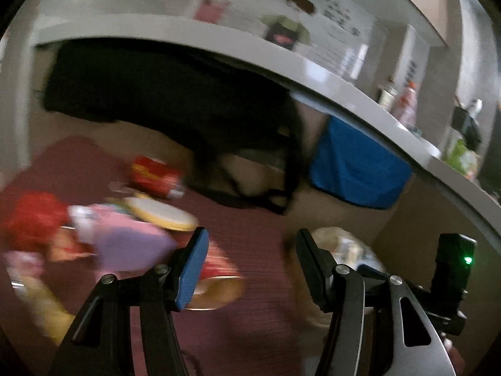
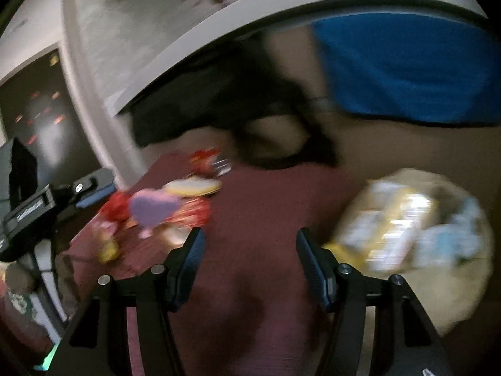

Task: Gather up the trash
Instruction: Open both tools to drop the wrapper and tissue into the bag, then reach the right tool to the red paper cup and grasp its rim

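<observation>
Both views are blurred by motion. Trash lies on a maroon mat (image 1: 250,244): a red packet (image 1: 155,174), a purple wrapper (image 1: 131,244), a round yellow-rimmed lid (image 1: 159,213), a red crumpled wrapper (image 1: 31,219) and a red cup on its side (image 1: 219,279). My left gripper (image 1: 250,266) is open and empty above the mat, right of the pile. My right gripper (image 2: 250,266) is open and empty over the mat (image 2: 266,219). The pile (image 2: 162,210) is to its left, and a pale bag holding wrappers (image 2: 407,235) is to its right. The bag also shows in the left wrist view (image 1: 344,247).
A white table edge (image 1: 219,40) curves overhead, with bottles (image 1: 407,103) on it. Under it lie a black bag with straps (image 1: 219,125) and a blue cloth (image 1: 353,163). The left gripper's body (image 2: 47,206) shows at the left of the right wrist view.
</observation>
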A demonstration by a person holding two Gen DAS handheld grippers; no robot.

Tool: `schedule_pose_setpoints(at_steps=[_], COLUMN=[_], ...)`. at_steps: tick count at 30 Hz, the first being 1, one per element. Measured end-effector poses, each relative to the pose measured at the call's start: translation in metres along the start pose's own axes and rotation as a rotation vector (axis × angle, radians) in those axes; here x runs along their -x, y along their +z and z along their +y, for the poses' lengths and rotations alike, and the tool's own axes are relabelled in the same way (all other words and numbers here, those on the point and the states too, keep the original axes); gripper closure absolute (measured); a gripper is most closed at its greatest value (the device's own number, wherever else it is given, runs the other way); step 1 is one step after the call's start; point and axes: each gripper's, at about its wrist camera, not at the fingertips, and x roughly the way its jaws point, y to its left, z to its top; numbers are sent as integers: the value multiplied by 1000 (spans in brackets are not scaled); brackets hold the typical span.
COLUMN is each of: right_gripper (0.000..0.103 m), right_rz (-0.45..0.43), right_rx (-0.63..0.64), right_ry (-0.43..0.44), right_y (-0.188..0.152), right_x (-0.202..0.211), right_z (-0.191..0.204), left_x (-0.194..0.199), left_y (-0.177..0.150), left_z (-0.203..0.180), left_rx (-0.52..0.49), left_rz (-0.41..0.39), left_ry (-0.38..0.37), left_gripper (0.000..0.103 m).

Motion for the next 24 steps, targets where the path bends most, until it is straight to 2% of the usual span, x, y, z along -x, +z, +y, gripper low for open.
schedule_pose_setpoints(at_steps=[3, 7, 9, 14, 19, 21, 23, 24], right_gripper=[44, 44, 44, 44, 43, 44, 55, 55], right_rz=[44, 83, 96, 163, 236, 252, 263, 268], right_rx=[20, 7, 22, 82, 26, 19, 44, 78], right_ry=[58, 101, 83, -29, 0, 49, 99, 124], right_y=[0, 5, 10, 19, 13, 8, 3, -1], right_x=[-33, -73, -92, -138, -148, -142, -131, -124], right_z=[36, 64, 73, 82, 72, 77, 90, 100], left_x=[26, 50, 61, 93, 138, 155, 172, 179], left_y=[2, -3, -8, -11, -2, 0, 0, -1], left_z=[42, 83, 98, 137, 163, 166, 167, 167], left_rx=[12, 64, 72, 97, 111, 101, 103, 108], left_rz=[-29, -31, -38, -56, -85, -108, -126, -135], left_ry=[98, 136, 146, 190, 267, 306, 330, 334], left_gripper=[44, 44, 44, 44, 44, 44, 44, 44])
